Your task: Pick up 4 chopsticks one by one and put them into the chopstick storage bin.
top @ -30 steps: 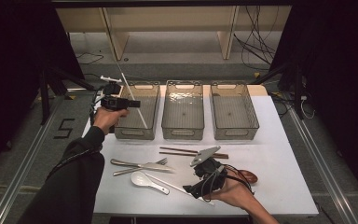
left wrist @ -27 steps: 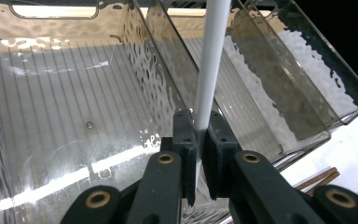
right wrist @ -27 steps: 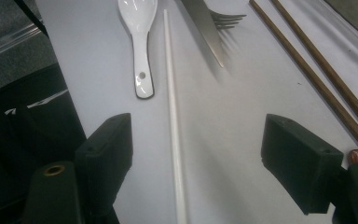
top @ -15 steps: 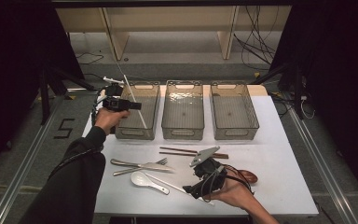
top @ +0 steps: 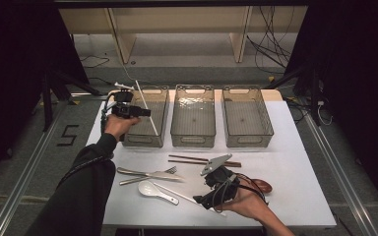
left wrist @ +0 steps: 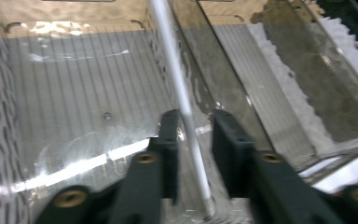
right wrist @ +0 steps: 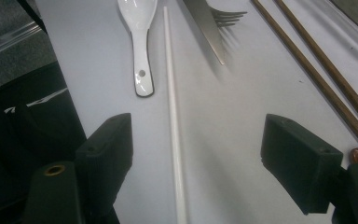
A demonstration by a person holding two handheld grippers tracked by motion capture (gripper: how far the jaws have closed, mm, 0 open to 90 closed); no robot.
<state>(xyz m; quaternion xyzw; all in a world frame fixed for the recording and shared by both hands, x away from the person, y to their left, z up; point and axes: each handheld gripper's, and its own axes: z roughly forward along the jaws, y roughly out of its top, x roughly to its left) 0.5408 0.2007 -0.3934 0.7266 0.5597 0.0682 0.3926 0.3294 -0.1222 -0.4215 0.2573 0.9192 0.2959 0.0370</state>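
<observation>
High view has the left tool (top: 145, 112) up over the leftmost clear bin (top: 145, 118), pinching a white chopstick (top: 146, 107) that slants down into that bin. Its twin, a second white chopstick (right wrist: 172, 121), lies flat on the worktop (top: 295, 162) on the near side of the bin, pointing straight away between the wide-spread jaws of the right tool (right wrist: 196, 154). So the right hand is closer and already lined up with its length, I'd say.
</observation>
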